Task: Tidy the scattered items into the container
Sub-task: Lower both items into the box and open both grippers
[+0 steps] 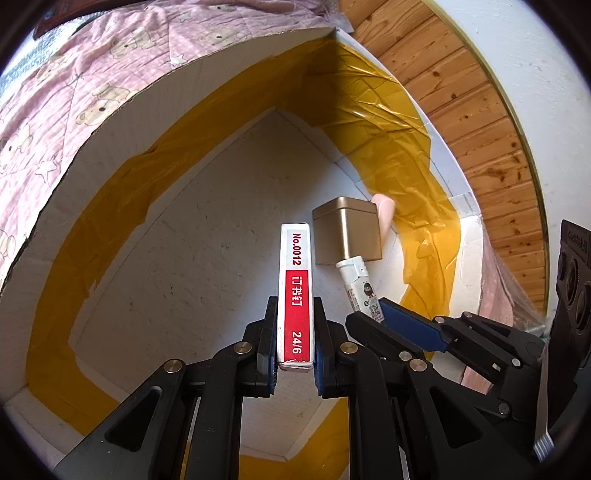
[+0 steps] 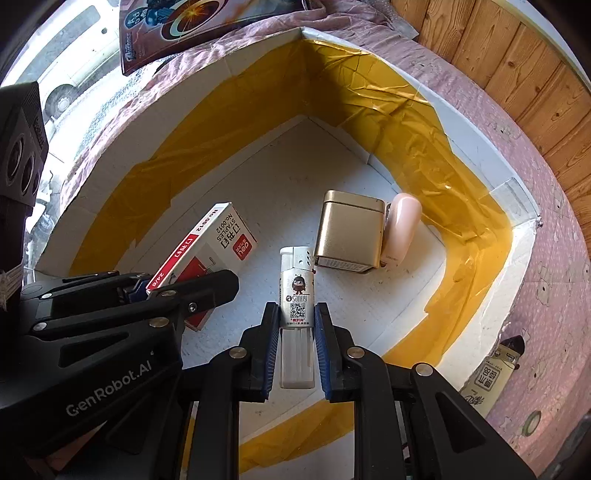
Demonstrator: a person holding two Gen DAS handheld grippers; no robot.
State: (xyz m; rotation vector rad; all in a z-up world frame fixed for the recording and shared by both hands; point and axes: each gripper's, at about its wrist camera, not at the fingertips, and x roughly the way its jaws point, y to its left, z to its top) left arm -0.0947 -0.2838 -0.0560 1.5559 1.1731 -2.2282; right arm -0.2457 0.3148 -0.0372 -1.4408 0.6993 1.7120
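The container is a white foam box lined with yellow tape; it also shows in the right wrist view. My left gripper is shut on a red-and-white staples box, held inside the foam box; the staples box also shows in the right wrist view. My right gripper is shut on a white lighter, also inside the foam box; the lighter appears in the left wrist view. A gold tin and a pink rounded item lie on the box floor.
The foam box sits on a pink bear-print blanket. A wooden wall is behind. A printed booklet lies beyond the box. A small beige packet lies on the blanket at the right.
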